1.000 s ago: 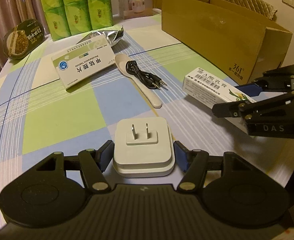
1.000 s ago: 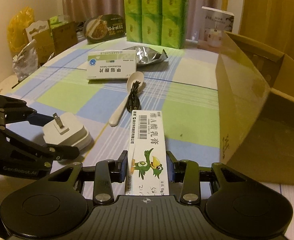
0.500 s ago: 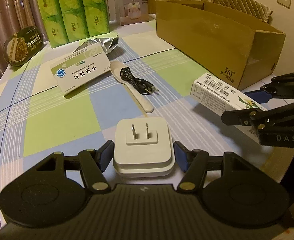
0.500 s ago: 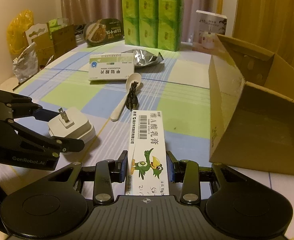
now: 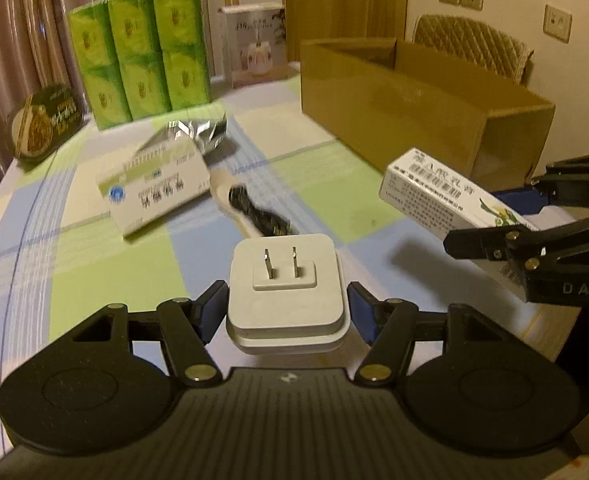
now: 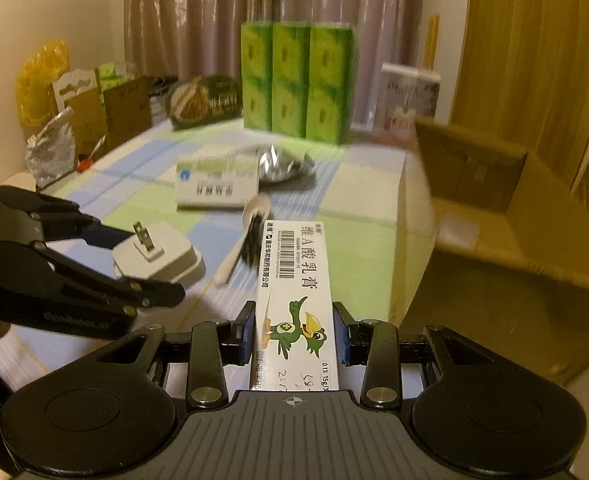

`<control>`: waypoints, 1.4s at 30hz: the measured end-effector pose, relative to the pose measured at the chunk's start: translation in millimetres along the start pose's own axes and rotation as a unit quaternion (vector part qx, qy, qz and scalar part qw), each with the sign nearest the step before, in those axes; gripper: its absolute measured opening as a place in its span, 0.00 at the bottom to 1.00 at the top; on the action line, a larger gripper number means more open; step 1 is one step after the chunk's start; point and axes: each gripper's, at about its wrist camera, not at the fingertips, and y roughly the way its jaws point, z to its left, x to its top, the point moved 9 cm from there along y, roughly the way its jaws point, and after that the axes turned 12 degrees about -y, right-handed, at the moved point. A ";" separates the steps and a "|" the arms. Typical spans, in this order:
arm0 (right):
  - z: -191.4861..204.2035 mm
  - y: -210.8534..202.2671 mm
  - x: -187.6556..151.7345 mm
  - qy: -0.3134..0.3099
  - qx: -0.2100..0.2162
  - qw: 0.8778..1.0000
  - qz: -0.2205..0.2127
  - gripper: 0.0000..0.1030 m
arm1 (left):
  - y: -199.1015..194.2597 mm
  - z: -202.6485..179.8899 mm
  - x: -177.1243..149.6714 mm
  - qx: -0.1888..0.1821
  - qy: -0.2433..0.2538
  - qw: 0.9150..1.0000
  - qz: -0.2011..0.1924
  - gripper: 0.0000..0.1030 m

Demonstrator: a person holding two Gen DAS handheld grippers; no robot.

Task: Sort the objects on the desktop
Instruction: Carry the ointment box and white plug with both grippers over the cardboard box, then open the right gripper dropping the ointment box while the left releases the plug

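The cardboard box [image 6: 506,216] stands open-topped just right of the right claw [image 6: 294,334]; its near wall blocks a low approach, while its interior looks bare, though blurred

Two medicine boxes [image 5: 156,184] [image 5: 446,194], one charger [image 5: 286,280], one spoon [image 6: 246,236], one carton [image 5: 418,104].

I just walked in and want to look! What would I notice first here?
First, the white plug adapter held off the table in the left gripper, prongs up. Next, the ointment box with a green cartoon bird, clamped in the right gripper. Behind it, to the right, sits a big open cardboard box.
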 end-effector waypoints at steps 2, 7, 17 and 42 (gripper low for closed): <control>-10.3 -7.7 12.8 0.003 -0.007 1.000 -0.015 0.34 | -2.5 -6.0 10.8 -0.001 0.007 1.000 -0.010 0.58; -43.4 -28.3 37.6 0.012 -0.025 0.998 -0.048 0.34 | -9.0 -24.9 37.0 -0.013 0.002 0.999 -0.030 0.58; -133.1 -51.4 39.7 0.025 -0.083 0.994 -0.061 0.34 | -19.0 -105.8 98.9 -0.063 0.033 0.995 -0.071 0.58; -248.3 -31.0 -9.7 0.105 -0.106 0.988 -0.042 0.34 | 83.1 -212.9 157.6 -0.088 0.066 0.993 -0.041 0.59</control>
